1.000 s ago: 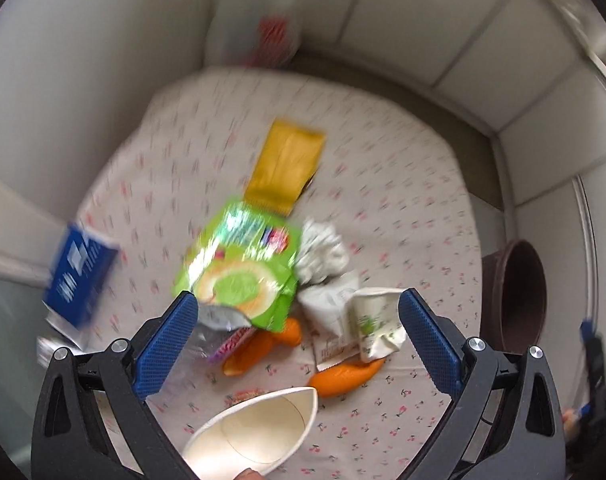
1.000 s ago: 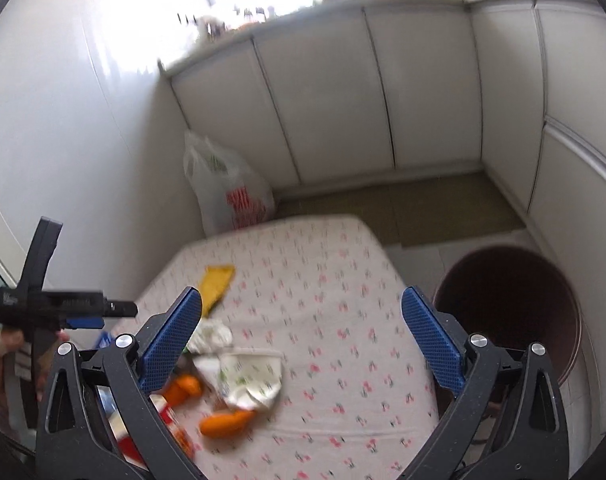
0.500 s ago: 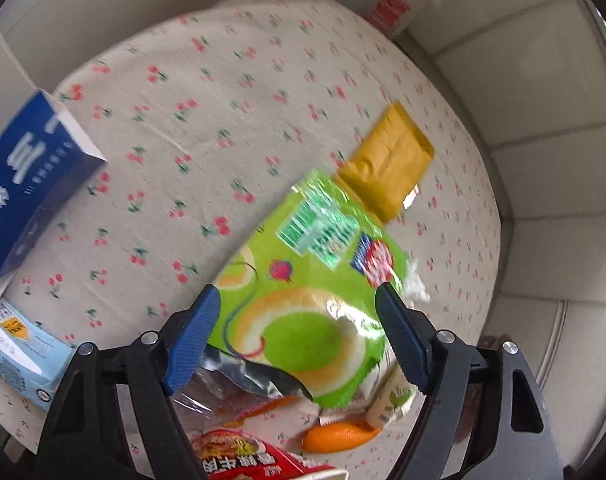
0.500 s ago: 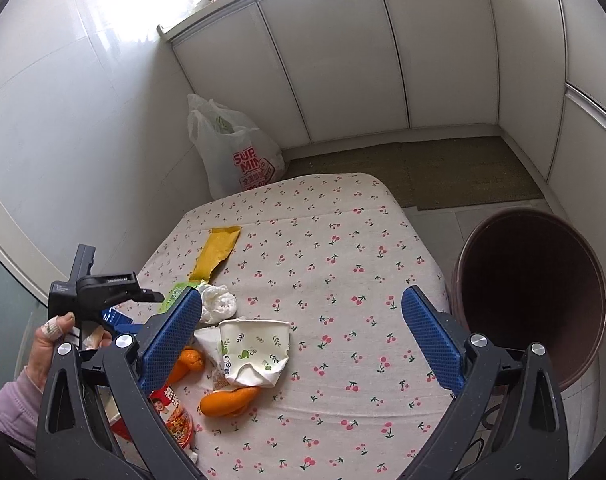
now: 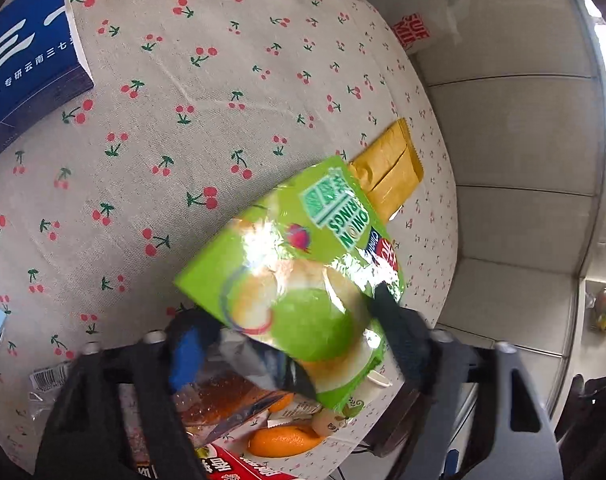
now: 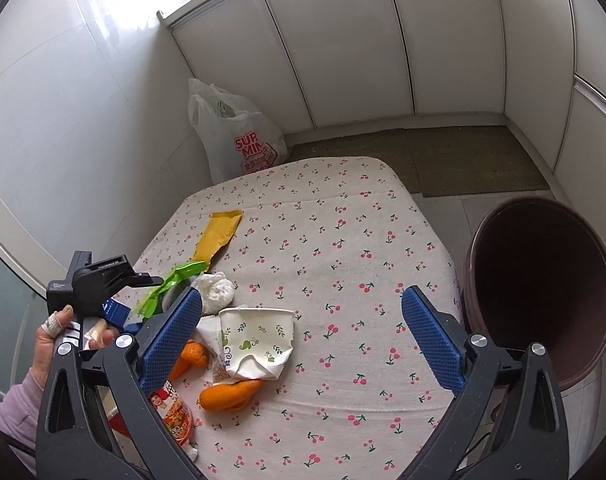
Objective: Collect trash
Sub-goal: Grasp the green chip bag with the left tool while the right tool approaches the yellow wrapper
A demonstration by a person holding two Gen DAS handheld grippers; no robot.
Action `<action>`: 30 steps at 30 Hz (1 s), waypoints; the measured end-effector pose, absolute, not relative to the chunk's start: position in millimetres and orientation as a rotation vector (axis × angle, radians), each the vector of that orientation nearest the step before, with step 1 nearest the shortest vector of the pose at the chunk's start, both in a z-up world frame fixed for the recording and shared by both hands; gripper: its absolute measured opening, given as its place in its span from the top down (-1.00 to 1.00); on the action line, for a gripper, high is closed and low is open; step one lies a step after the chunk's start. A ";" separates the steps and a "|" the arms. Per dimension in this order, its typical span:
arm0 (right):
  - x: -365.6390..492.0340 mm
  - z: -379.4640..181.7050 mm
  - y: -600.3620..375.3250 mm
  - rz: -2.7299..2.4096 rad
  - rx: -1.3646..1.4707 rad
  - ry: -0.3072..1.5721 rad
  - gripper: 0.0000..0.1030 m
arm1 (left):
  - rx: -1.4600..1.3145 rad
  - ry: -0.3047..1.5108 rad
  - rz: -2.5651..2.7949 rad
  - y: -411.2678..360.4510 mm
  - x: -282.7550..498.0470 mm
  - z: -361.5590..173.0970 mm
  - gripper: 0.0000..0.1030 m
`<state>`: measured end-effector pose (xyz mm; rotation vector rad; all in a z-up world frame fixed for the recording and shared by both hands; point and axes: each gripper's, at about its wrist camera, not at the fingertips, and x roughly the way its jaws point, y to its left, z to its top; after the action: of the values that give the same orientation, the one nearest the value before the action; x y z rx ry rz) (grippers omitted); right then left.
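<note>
A green onion-ring snack bag (image 5: 303, 272) lies slanted on the cherry-print tablecloth (image 5: 163, 120). My left gripper (image 5: 293, 334) is closing on its near end, with a pad against each side edge. In the right wrist view the bag (image 6: 171, 284) is bunched upward beside the person's hand (image 6: 55, 336). A yellow wrapper (image 5: 387, 176) lies just beyond the bag. My right gripper (image 6: 303, 332) stands open and empty above a crushed paper cup (image 6: 255, 340), orange peels (image 6: 227, 394) and a white tissue wad (image 6: 217, 292).
A brown bin (image 6: 543, 292) stands on the floor off the table's right edge. A white shopping bag (image 6: 239, 140) leans against the wall behind the table. A blue box (image 5: 27, 60) and a red noodle cup (image 6: 175, 412) sit on the table's left side.
My left gripper dropped and rolled toward the green bag, and its jaws narrowed onto the bag's edges. The bag has bunched up. My right gripper sank slightly, still open.
</note>
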<state>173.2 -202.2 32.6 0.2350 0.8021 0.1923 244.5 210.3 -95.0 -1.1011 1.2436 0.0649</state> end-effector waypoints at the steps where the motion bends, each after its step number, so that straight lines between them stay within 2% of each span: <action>1: 173.7 31.4 -201.7 0.193 0.235 0.805 -0.86 | -1.096 1.246 0.057 210.9 244.4 -95.5 0.10; 7: 182.6 20.9 -197.8 0.198 0.255 0.851 -0.86 | -1.028 1.194 -0.024 197.1 239.0 -88.3 0.63; 11: 185.8 14.1 -191.0 0.210 0.238 0.868 -0.86 | -0.945 1.103 -0.074 187.8 229.1 -63.9 0.81; 15: 188.1 10.2 -184.6 0.237 0.229 0.877 -0.86 | -0.837 1.038 -0.096 184.5 210.6 -40.9 0.89; 23: 218.6 -0.9 -167.7 0.260 0.223 0.947 -0.86 | -0.612 0.820 -0.104 176.7 179.4 28.0 0.91; 26: 245.0 -2.6 -147.1 0.271 0.206 1.023 -0.71 | -0.548 0.742 -0.104 178.9 173.0 51.6 0.91; 30: 278.5 -2.8 -102.0 0.305 0.074 1.140 -0.35 | -0.559 0.733 -0.127 191.6 178.2 52.8 0.90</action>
<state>278.5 -102.0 -2.8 0.0736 1.1402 0.3051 178.2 191.6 52.8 -0.5591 0.7334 -0.1275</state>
